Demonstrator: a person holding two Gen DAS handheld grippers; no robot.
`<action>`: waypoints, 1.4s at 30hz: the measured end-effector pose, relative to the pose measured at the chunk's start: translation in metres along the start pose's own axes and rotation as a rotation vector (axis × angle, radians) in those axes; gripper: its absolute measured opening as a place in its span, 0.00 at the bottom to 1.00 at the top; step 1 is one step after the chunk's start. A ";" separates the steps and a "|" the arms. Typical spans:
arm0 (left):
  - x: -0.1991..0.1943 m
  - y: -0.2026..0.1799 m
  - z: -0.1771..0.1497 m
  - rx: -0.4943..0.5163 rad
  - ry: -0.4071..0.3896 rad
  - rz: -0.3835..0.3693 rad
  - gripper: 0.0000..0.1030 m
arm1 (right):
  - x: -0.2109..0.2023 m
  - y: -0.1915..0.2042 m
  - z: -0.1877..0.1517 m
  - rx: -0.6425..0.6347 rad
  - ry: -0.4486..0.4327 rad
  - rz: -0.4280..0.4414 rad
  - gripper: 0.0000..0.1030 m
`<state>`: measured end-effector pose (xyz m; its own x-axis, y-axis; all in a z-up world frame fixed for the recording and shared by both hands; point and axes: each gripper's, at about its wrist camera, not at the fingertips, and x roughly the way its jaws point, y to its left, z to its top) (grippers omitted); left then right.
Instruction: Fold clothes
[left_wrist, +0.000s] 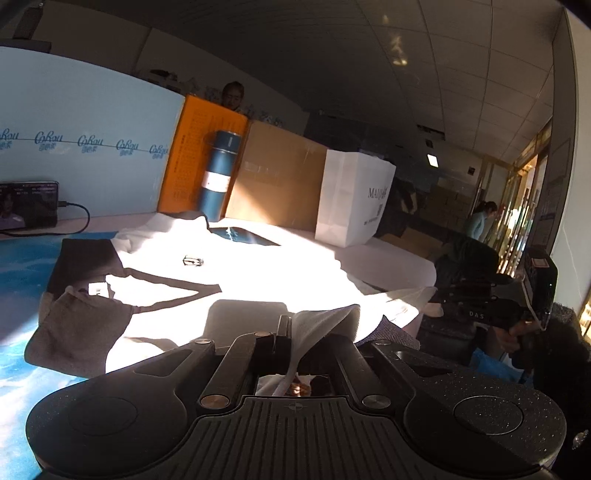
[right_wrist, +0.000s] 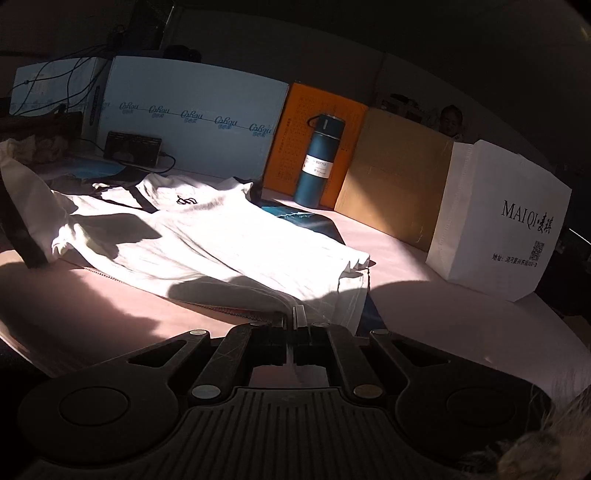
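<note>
**Both claws clamped on the hem of a white T-shirt**

A white T-shirt (right_wrist: 207, 236) lies spread across the pale desk (right_wrist: 424, 306) in a patch of strong sunlight, its collar end toward the back and a small dark logo (right_wrist: 186, 200) on the chest. In the left wrist view the shirt (left_wrist: 258, 273) shows dark grey sleeves (left_wrist: 81, 328) and dark trim.

The left claw (left_wrist: 290, 325) is pressed together on a fold of the white cloth, which rises in a peak between its fingers. The right claw (right_wrist: 295, 314) is likewise closed on the shirt's near edge, a thin strip of fabric caught between its fingers. From the left view the right claw (left_wrist: 436, 308) appears at the far right, gripping a corner of the cloth pulled taut off the desk's edge.

Behind the shirt stand a blue flask (right_wrist: 319, 162), an orange box (right_wrist: 284, 147), a brown carton (right_wrist: 395, 177) and a white paper bag (right_wrist: 498, 221). A phone (right_wrist: 133, 147) with a cable leans against a light blue board (right_wrist: 192, 96) at the back left.
</note>
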<state>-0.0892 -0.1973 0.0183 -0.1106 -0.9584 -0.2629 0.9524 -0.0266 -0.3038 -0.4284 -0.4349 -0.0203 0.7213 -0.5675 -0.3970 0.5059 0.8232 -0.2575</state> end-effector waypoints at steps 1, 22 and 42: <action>0.008 0.006 0.010 -0.020 -0.009 0.021 0.00 | 0.008 -0.007 0.005 0.005 -0.001 0.007 0.03; 0.118 0.133 0.062 -0.230 0.304 0.344 0.76 | 0.092 -0.103 0.002 0.283 0.075 -0.117 0.52; 0.024 0.093 0.008 -0.087 0.141 0.058 0.82 | 0.172 0.124 0.095 -0.119 0.024 0.569 0.57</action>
<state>-0.0009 -0.2250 -0.0093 -0.1012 -0.9081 -0.4063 0.9306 0.0579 -0.3613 -0.1964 -0.4319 -0.0365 0.8528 -0.0356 -0.5211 -0.0162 0.9954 -0.0945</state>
